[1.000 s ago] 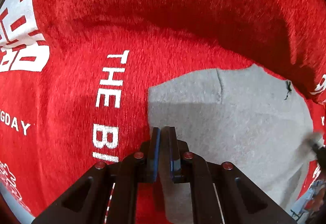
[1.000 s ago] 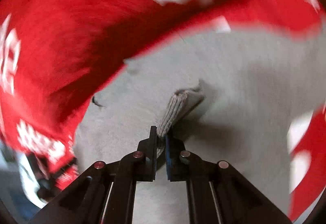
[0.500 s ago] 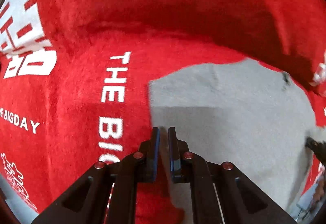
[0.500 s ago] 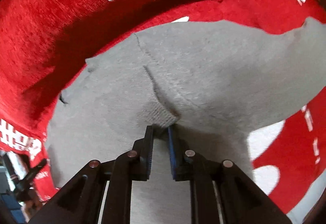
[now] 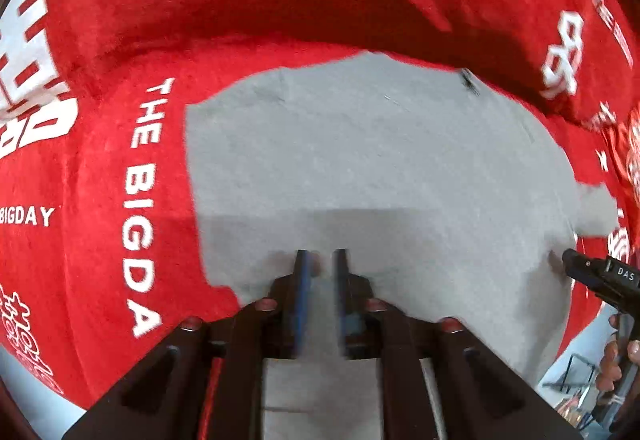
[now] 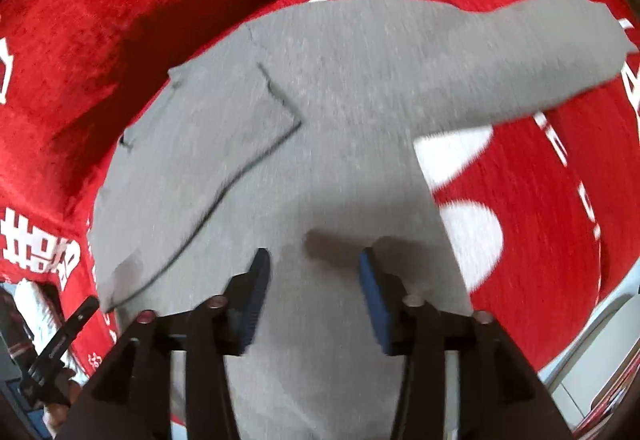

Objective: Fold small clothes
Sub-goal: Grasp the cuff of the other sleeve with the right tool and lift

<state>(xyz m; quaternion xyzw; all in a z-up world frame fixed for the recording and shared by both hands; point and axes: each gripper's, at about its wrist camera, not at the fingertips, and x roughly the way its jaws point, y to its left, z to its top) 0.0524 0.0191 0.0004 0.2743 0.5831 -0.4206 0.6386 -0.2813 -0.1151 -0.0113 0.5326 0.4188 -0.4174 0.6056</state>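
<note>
A small grey knit garment (image 5: 380, 168) lies flat on a red plush cloth (image 5: 100, 160) with white lettering. My left gripper (image 5: 320, 260) hovers over the garment's near edge, its jaws a narrow gap apart and empty. In the right wrist view the garment (image 6: 340, 100) is spread out with one sleeve (image 6: 552, 48) reaching to the upper right and a folded edge line at the left. My right gripper (image 6: 314, 260) is open wide above the garment's lower part and holds nothing. The right gripper's tip shows in the left wrist view (image 5: 600, 276).
The red cloth (image 6: 100, 20) rises in a thick fold behind the garment. A white patch of lettering (image 6: 472, 224) lies right of the garment. A person's hand (image 5: 620, 356) and floor clutter show at the far right edge.
My right gripper has let go of the grey fold it pinched and opened wide; the garment now lies flat. My left gripper's jaws have parted slightly and moved over the garment.
</note>
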